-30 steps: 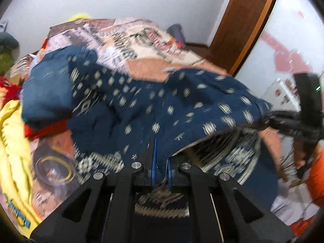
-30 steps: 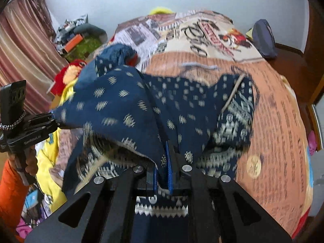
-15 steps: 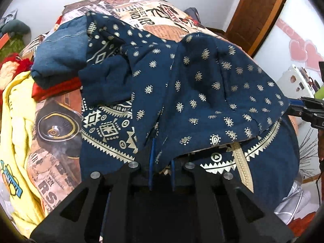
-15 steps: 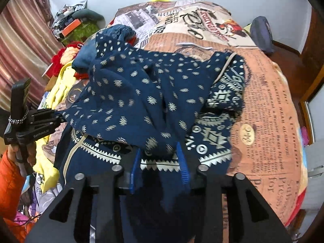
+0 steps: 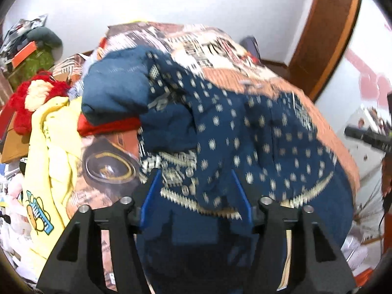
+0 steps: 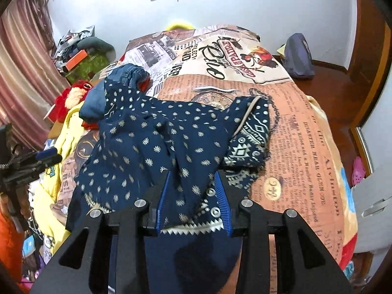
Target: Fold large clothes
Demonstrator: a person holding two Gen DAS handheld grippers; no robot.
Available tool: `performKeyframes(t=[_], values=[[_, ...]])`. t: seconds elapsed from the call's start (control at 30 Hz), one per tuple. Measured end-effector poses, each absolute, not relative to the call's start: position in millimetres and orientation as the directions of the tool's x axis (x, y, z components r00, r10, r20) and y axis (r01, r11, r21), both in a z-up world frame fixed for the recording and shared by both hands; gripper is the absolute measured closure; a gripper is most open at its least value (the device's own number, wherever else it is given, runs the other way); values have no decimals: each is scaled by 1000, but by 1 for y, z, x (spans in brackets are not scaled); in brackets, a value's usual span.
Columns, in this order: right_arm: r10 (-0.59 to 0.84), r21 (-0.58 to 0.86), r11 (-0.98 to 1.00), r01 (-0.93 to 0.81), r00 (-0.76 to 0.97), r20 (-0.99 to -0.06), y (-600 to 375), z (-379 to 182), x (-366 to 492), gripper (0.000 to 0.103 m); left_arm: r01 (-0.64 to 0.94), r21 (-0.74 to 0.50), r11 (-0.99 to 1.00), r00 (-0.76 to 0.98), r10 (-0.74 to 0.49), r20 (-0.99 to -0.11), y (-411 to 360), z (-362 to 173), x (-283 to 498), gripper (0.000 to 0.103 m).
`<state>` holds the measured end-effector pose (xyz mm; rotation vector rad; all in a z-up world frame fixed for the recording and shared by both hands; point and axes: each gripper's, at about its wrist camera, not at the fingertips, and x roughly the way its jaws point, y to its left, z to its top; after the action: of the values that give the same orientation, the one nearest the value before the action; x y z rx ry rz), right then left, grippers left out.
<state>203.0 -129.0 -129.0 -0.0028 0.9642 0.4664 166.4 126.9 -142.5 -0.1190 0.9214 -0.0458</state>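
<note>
A large navy garment with pale dots and a white patterned border (image 5: 245,134) lies crumpled on the bed; it also shows in the right wrist view (image 6: 152,144). My left gripper (image 5: 194,191) is open, its blue pads spread wide over the garment's near edge. My right gripper (image 6: 193,196) is open too, with loose cloth lying between its pads. A patterned end of the garment (image 6: 247,142) is folded over on the right side.
The bed has a newspaper-print cover (image 6: 301,147). A folded blue denim piece on something red (image 5: 115,98), a yellow garment (image 5: 54,161) and a red plush toy (image 5: 27,98) lie on the left. A dark bag (image 6: 297,56) is at the far right corner. A wooden door (image 5: 325,36) stands at right.
Both grippers have let go of the navy garment and opened. The garment has dropped from being held up to lying on the bed. The left gripper is still moving; its view is blurred.
</note>
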Motion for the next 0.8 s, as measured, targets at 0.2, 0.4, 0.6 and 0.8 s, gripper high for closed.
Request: performKeyframes(t=[0.2, 0.4, 0.6, 0.8], values=[[366, 196, 894, -403, 401, -840, -110, -165, 211, 69, -46, -141, 989, 578, -89, -811, 122, -165, 194, 37], [313, 160, 905, -394, 360, -879, -108, -194, 213, 61, -40, -135, 990, 467, -101, -878, 106, -220, 210, 37], [312, 164, 916, -367, 394, -865, -124, -181, 222, 59, -67, -200, 977, 475, -146, -868, 125, -216, 214, 35], [310, 187, 937, -296, 455, -835, -148, -168, 244, 59, -152, -215, 965, 563, -94, -821, 170, -188, 227, 35]])
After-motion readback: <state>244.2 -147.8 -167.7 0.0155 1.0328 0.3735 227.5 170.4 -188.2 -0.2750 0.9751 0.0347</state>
